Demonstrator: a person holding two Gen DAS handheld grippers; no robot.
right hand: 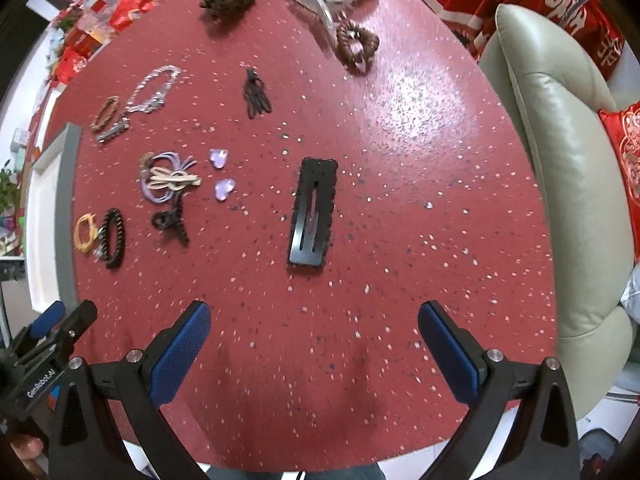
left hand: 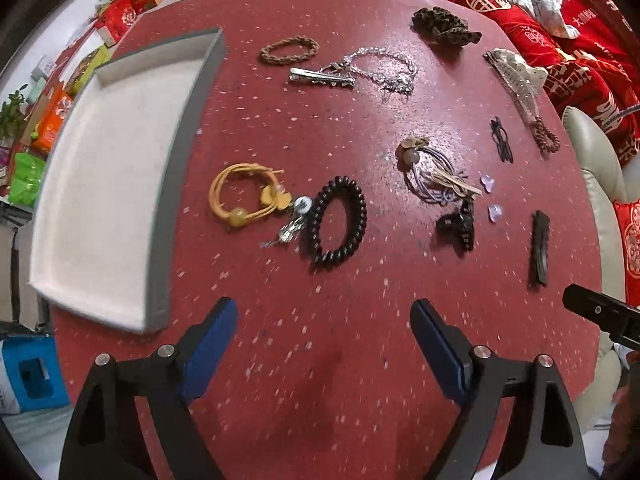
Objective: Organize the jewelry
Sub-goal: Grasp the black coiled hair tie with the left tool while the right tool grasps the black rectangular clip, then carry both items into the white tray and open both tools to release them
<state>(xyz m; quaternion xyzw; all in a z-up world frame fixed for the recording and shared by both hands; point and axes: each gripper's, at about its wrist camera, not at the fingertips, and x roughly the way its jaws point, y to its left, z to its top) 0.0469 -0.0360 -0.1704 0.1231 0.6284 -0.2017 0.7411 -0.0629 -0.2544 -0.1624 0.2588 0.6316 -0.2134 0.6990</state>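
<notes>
Both grippers hang spread and empty over the red speckled table [left hand: 320, 360]: the left gripper [left hand: 324, 320] faces the black spiral hair tie [left hand: 338, 222] at frame centre, with the empty white tray [left hand: 116, 184] at left, and the right gripper [right hand: 314, 320] faces the black snap clip [right hand: 314, 212] at its frame centre. Lying flat, the clip looks light, thin and stiff, so pinching it across its long edges seems best. By contrast, the coil looks springy and easy to nip anywhere.
</notes>
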